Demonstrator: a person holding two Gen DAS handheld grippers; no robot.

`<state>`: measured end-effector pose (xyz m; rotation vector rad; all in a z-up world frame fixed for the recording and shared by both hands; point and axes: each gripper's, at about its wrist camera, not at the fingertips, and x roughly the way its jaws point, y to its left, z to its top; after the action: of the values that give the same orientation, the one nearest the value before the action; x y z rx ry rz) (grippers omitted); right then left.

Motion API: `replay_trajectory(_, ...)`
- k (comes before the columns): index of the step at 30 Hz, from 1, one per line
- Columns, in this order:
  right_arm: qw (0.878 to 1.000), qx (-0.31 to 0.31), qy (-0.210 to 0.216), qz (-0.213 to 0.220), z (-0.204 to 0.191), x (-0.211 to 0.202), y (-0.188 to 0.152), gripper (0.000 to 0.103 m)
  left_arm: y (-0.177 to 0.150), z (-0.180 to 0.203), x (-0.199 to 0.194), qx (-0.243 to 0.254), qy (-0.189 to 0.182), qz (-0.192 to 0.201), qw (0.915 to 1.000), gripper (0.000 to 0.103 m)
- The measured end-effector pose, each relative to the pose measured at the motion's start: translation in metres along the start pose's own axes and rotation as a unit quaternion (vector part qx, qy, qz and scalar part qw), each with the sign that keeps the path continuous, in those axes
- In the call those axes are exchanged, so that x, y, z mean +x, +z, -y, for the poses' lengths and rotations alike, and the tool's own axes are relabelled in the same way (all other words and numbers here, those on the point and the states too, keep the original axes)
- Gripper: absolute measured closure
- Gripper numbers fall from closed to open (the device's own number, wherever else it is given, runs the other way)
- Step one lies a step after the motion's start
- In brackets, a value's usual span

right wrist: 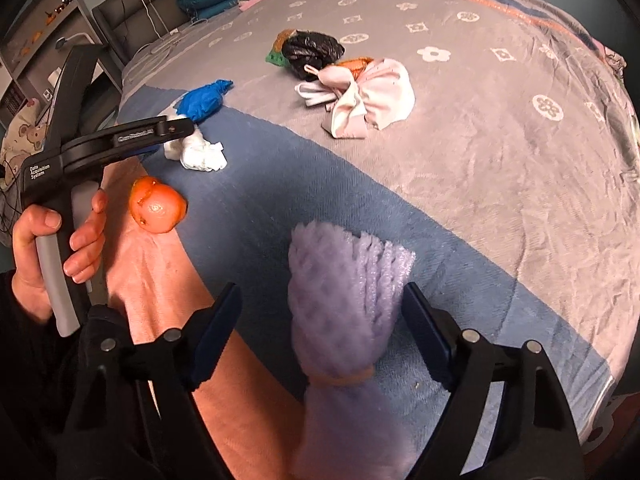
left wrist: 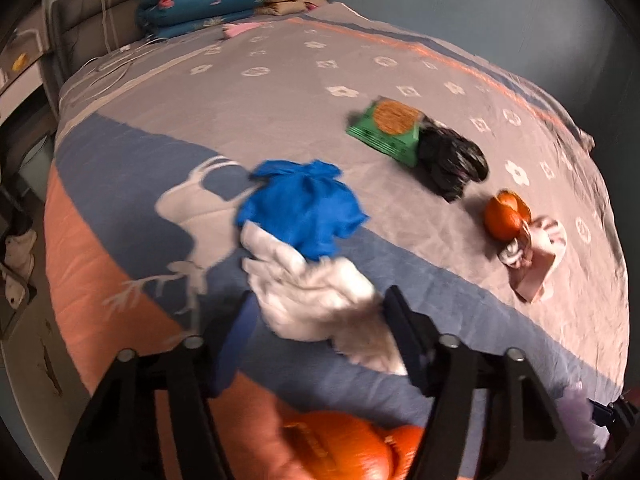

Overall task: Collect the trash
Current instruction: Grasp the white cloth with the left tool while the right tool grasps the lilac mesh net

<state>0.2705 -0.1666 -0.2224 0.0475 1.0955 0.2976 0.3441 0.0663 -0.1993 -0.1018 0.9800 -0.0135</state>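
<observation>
On the bedspread [left wrist: 320, 60] a crumpled white tissue [left wrist: 316, 300] lies between the fingers of my left gripper [left wrist: 320, 316]. The right pad touches it, the jaws stand apart, and blur hides whether they press. A blue crumpled bag [left wrist: 300, 208] touches the tissue's far end. In the right wrist view my right gripper [right wrist: 322, 320] is open around a purple foam net [right wrist: 344, 300] tied with a rubber band, with gaps on both sides. An orange peel [right wrist: 158, 204] lies to its left, below the left gripper [right wrist: 188, 128] and the tissue [right wrist: 200, 154].
Farther up the bed lie a green packet [left wrist: 384, 132], a black plastic bag [left wrist: 452, 160], a second orange peel [left wrist: 504, 216] and a pink-white wrapper [left wrist: 536, 256]. Folded quilts [left wrist: 200, 0] sit at the headboard. A person's hand [right wrist: 52, 240] grips the left tool's handle. A shelf [right wrist: 36, 40] stands left of the bed.
</observation>
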Motion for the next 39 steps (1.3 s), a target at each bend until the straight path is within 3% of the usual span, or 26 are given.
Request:
replay_trajectory(7, 1.000, 0.000, -0.011, -0.003, 0.004, 0.009, -0.001, 0.038, 0.000, 0.035, 0.008, 0.064, 0.007, -0.007, 0.9979, 0.074)
replay_trajectory(10, 1.000, 0.007, -0.015, -0.001, 0.008, 0.007, -0.001, 0.050, 0.000, 0.041, 0.010, 0.071, 0.010, -0.009, 0.9974, 0.082)
replay_trajectory(12, 1.000, 0.015, -0.017, 0.000, 0.011, 0.006, -0.001, 0.064, -0.001, 0.039, 0.008, 0.067, 0.006, -0.005, 0.9977, 0.084)
replay_trajectory(15, 0.999, 0.030, -0.014, -0.001, 0.019, 0.005, 0.000, 0.073, -0.001, 0.034, 0.003, 0.055, -0.004, -0.004, 0.9985, 0.087)
replay_trajectory(21, 0.999, 0.037, -0.006, 0.014, 0.021, -0.005, 0.003, 0.078, -0.001, 0.024, -0.020, 0.045, -0.022, 0.012, 0.9987, 0.088)
replay_trajectory(31, 0.998, 0.031, 0.032, 0.048, 0.012, -0.048, 0.009, 0.078, -0.005, 0.006, -0.061, 0.032, -0.046, 0.042, 0.9976, 0.088)
replay_trajectory(39, 0.997, 0.019, 0.034, 0.066, 0.000, -0.078, 0.007, 0.078, -0.004, -0.009, -0.096, 0.015, -0.061, 0.068, 0.9957, 0.089)
